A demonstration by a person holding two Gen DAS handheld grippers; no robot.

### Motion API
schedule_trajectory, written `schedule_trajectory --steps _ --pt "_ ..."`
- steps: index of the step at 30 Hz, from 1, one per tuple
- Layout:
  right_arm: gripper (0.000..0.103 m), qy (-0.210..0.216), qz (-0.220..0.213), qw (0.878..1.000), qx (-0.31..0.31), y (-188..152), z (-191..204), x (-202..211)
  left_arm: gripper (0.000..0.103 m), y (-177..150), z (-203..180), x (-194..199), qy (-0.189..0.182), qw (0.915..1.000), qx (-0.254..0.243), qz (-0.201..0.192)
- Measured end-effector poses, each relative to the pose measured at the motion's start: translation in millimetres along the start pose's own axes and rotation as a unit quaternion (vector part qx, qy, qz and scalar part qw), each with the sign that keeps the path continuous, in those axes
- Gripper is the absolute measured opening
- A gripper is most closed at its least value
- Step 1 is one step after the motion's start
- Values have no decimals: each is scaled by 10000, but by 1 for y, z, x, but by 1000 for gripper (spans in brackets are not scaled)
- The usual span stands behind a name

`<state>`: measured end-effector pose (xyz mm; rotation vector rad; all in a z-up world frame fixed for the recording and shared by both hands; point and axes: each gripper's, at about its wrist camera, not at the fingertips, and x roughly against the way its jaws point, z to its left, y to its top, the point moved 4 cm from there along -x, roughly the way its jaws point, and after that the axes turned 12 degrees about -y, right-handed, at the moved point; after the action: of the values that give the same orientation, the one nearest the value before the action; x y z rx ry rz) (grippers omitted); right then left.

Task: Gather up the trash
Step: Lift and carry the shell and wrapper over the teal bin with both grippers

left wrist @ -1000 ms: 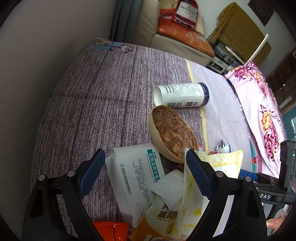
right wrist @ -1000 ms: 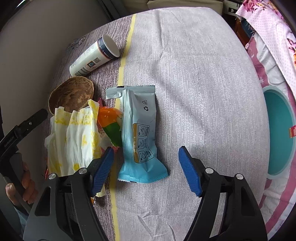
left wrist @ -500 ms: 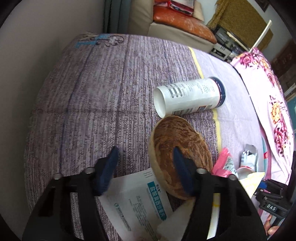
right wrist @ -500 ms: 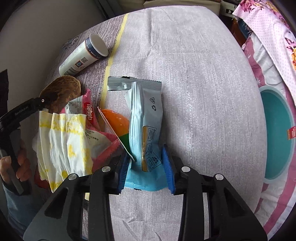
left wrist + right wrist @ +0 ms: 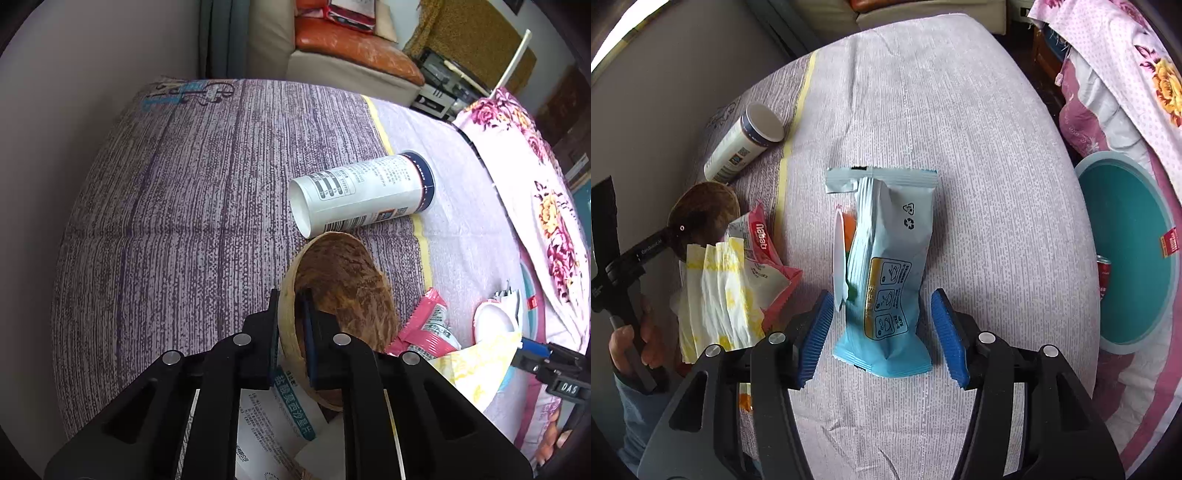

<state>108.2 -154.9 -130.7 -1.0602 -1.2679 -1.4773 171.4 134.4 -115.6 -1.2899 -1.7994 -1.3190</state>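
Trash lies scattered on the bed (image 5: pixel 960 147). Half a second ago the left claw (image 5: pixel 291 325) was spread over the brown shell (image 5: pixel 343 291); now it has closed on the shell's near rim, one finger inside and one outside. The right claw (image 5: pixel 882 332), pinched on the blue wrapper (image 5: pixel 890 280) a moment back, now stands apart around it, and the wrapper seems to rest on the cover. So the shell looks ready to lift, probably toward the teal bin (image 5: pixel 1130 258), while the wrapper remains uncollected.
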Motion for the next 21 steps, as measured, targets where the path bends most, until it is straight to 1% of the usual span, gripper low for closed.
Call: schedule_trajectory --steps 5,7,10,11,12,14,16,18,19,20,21 --pt "53 83 -138 9992 -367 23 -8 1 12 0 3 1 -43 10000 56 5" --pt "53 -8 -121 9990 -428 30 -9 -5 12 3 1 0 -26 10000 12 16" --pt "52 -2 -40 9992 -407 36 -7 -15 15 5 1 -3 18 10000 5 51" --pt "48 -15 -7 9992 -397 37 -5 -19 16 5 1 -5 38 10000 10 72" --pt "39 -10 51 9993 -382 36 -3 -23 17 3 3 -7 53 9999 21 115" --pt "35 -6 100 9993 -358 34 -2 -28 26 1 5 -11 58 9998 46 180" --pt "29 1 50 9994 -350 32 -1 -28 27 0 6 -12 56 9998 65 160" --pt "29 61 -11 9990 -449 32 -5 -23 24 0 7 -10 26 9998 133 115" --pt "29 56 -82 9987 -502 32 -8 -19 18 0 8 -8 15 9999 147 57" --pt "28 58 -148 9983 -562 33 -12 -15 15 -1 7 -5 -15 9999 155 4" --pt "28 69 -198 9978 -628 33 -16 -11 14 0 6 -1 -20 9999 154 -53"
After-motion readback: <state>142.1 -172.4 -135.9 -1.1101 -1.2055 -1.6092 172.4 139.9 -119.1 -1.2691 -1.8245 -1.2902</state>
